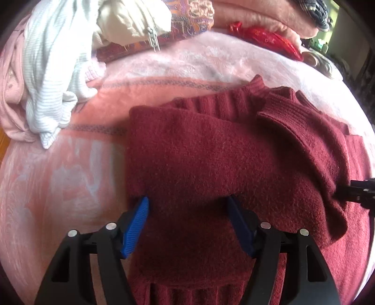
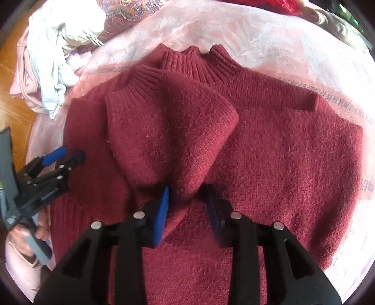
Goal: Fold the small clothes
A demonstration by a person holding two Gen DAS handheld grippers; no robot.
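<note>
A dark red knit sweater [image 2: 281,145] lies spread on a pink blanket [image 2: 269,35], ribbed collar [image 2: 201,63] at the far side. One sleeve [image 2: 168,122] is drawn across the chest into a raised fold. My right gripper [image 2: 187,194] is shut on the near tip of that sleeve, and it shows at the right edge of the left wrist view [image 1: 358,190]. My left gripper [image 1: 187,204] stands open and wide, straddling the sweater's [image 1: 199,152] left side fold, one blue pad [image 1: 140,215] at the cloth's edge. The left gripper [image 2: 70,154] also appears in the right wrist view, held by a hand [image 2: 21,232].
A heap of white striped and pale pink clothes [image 1: 46,82] lies at the far left of the bed, with a cream cushion [image 1: 131,21] and patterned cloth [image 1: 187,14] behind. A red bag [image 1: 264,37] lies at the far right. Wooden floor [image 2: 14,58] shows beyond the left edge.
</note>
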